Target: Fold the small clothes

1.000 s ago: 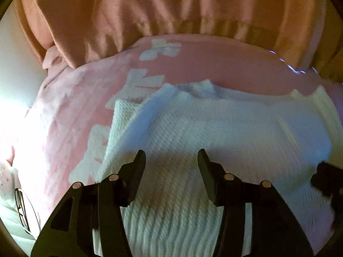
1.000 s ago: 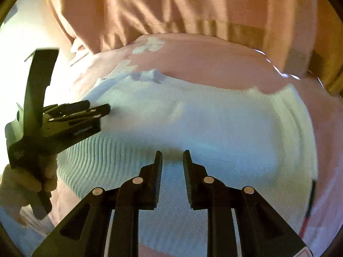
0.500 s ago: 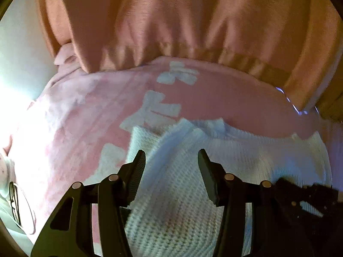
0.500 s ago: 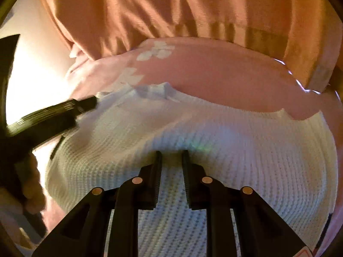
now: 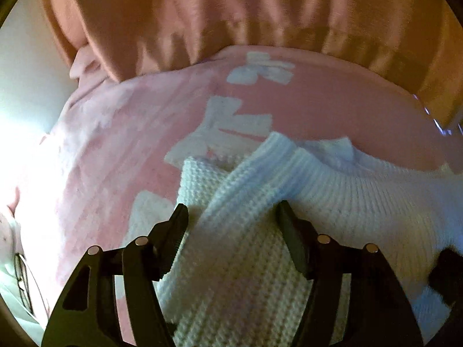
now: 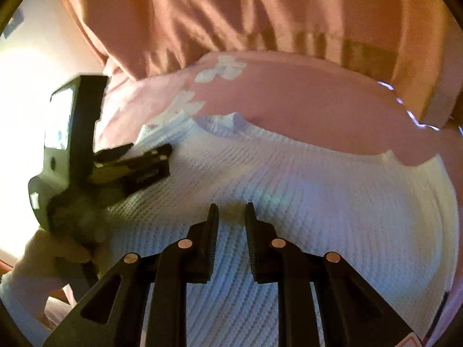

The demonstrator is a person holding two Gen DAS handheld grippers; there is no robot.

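Note:
A white knit garment (image 5: 347,202) lies on a pink blanket. In the left wrist view my left gripper (image 5: 231,211) sits over the garment's left edge, near the ribbed collar. Its jaws are opening, with a raised fold of knit lying between them. In the right wrist view the same gripper (image 6: 165,151) reaches in from the left onto the knit (image 6: 318,188). My right gripper (image 6: 231,206) rests on the middle of the garment. Its jaws are nearly together, with a small pucker of knit at the tips.
The pink blanket (image 5: 130,159) with white bow shapes covers the surface under the garment. A person in a peach top (image 5: 231,14) stands at its far edge. A hand (image 6: 58,248) holds the left gripper. A thin wire shape, perhaps glasses (image 5: 21,274), lies far left.
My left gripper slid toward the garment's left edge and collar, and its jaws spread wider around a raised fold. My right gripper stayed narrow on the knit throughout.

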